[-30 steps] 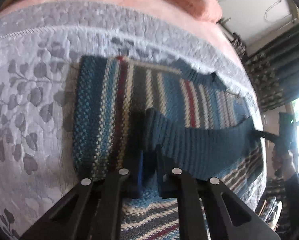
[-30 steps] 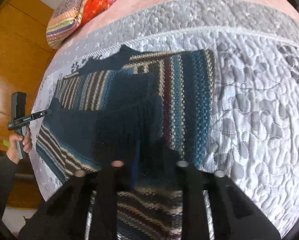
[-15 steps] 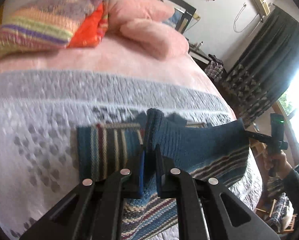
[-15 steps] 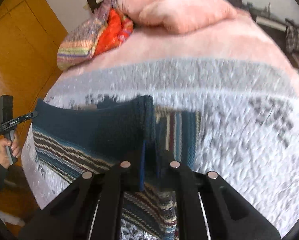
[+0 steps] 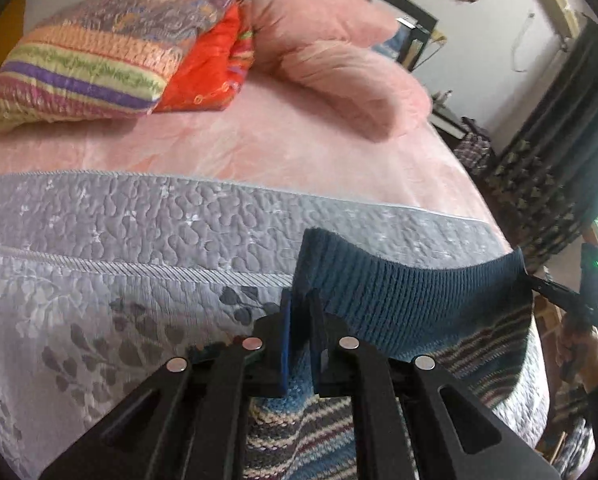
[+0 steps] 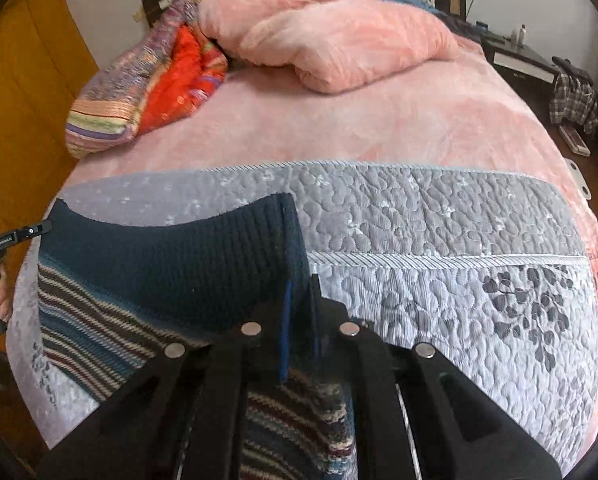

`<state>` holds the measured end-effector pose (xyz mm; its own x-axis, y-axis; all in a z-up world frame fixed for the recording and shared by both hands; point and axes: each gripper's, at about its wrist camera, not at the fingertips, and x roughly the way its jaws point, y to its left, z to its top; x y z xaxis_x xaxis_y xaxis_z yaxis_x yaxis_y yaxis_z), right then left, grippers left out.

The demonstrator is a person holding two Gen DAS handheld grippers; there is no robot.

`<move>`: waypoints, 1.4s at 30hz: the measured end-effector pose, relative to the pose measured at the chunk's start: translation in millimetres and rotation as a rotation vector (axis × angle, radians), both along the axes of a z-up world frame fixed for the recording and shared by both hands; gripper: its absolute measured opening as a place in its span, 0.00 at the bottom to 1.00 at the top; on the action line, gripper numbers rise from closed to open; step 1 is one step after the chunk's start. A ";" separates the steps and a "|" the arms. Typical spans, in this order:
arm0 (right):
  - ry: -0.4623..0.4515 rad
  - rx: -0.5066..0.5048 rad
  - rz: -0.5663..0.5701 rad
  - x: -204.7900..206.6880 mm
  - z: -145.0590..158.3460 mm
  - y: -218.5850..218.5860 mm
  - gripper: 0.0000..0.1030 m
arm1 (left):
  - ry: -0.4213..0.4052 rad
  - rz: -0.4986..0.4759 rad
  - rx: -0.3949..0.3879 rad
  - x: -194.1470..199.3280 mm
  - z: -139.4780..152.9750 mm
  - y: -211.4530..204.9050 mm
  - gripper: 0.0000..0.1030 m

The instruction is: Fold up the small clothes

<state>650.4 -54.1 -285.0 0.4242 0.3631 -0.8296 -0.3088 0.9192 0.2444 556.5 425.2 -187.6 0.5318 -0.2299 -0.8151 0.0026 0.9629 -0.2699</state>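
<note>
soft, floppy knit sweater (image 5: 411, 304) lifted over the grey quilt (image 5: 139, 240) on the bed, sagging between two holds. left gripper (image 5: 299, 332) and right gripper (image 6: 299, 320) each clamped on a corner of the ribbed hem (image 6: 171, 264). best gripped at corners, kept taut.

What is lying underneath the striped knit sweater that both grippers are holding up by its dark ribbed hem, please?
Under the sweater lies the grey quilted bedspread, visible all round it. Whatever sits directly beneath the raised knit is covered. Both the left gripper and right gripper pinch the hem.

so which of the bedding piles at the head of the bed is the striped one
The folded multicoloured quilt at far left, striped with a red-orange lining; the pink fleece blanket beside it is plain.
</note>
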 end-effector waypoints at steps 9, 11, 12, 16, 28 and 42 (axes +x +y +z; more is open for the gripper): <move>0.125 -0.059 -0.040 41.3 -74.7 11.4 0.06 | 0.148 0.087 0.019 43.4 -75.0 20.6 0.00; 0.167 -0.073 -0.047 46.5 -93.8 13.2 0.07 | 0.168 0.090 0.019 44.7 -89.3 20.9 0.00; 0.187 -0.075 -0.048 48.0 -100.4 14.0 0.07 | 0.168 0.094 0.015 44.4 -93.6 21.7 0.00; 0.222 -0.041 -0.086 51.1 -111.4 5.0 0.20 | 0.190 0.055 0.027 44.6 -103.3 13.9 0.04; 0.251 0.063 -0.108 19.5 -113.9 -20.7 0.28 | 0.229 0.050 -0.034 42.1 -117.2 -2.2 0.36; 0.253 0.176 0.012 -27.7 -110.4 22.0 0.27 | 0.215 -0.047 -0.060 -11.0 -112.9 -37.6 0.24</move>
